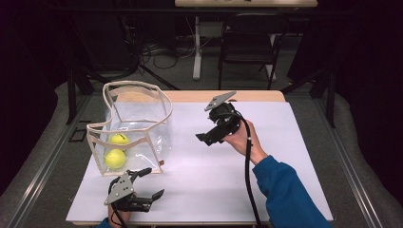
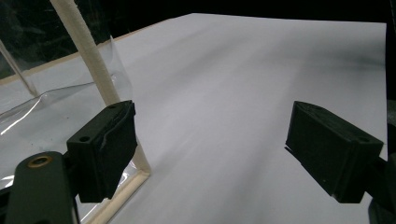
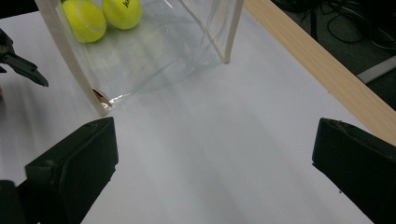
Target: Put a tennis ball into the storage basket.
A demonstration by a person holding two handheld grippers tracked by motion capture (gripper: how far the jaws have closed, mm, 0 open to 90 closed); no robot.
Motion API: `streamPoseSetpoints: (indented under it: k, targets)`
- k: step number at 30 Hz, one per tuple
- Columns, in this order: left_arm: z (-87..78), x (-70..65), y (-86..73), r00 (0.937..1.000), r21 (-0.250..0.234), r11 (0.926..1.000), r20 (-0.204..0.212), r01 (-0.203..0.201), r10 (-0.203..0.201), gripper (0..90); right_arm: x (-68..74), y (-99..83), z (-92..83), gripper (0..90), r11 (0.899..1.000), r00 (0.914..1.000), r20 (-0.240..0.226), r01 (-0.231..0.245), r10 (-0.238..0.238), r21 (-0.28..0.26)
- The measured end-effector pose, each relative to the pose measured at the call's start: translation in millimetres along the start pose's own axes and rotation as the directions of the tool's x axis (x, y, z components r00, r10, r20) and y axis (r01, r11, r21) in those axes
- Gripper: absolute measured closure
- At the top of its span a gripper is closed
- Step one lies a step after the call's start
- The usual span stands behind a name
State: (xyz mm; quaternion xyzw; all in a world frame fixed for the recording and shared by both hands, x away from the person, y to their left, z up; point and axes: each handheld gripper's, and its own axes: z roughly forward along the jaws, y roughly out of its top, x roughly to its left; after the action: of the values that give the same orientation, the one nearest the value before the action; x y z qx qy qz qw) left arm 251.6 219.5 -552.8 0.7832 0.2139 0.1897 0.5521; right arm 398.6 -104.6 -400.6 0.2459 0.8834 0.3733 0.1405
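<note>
Two tennis balls [image 1: 116,152] lie inside clear bag [image 1: 130,126] near table [image 1: 285,156] left edge | left gripper [image 1: 151,183], front-left corner: wide, empty | right gripper [image 1: 203,138], mid-table: wide, empty | right gripper view crops bag top; left gripper view shows bag's corner piping [image 2: 100,77], balls unseen.

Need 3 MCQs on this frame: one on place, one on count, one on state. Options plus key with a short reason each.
1. Where does the clear bag stand on the table?
A. its left part
B. its right edge
C. its near right corner

2. How many tennis balls lie in the bag?
A. one
B. two
C. four

3. How do the jaws of the left tool stand?
A. shut on a ball
B. shut on the bag's trim
C. open, holding nothing

Key: 1 A, the high view shows the bag left of the table's middle. 2 B, two yellow balls show through the bag's wall. 3 C, the left gripper view shows bare table between its jaws.
</note>
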Motion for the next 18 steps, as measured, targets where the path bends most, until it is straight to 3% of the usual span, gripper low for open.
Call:
streamPoseSetpoints:
  k: [18]
  targets:
    - [0.0,-0.7,0.0,1.0000,0.002,1.0000,-0.001,0.000,0.000,15.8,6.0,-43.8,-11.0,0.0,0.999,0.9993,0.012,-0.036,0.036,0.000]
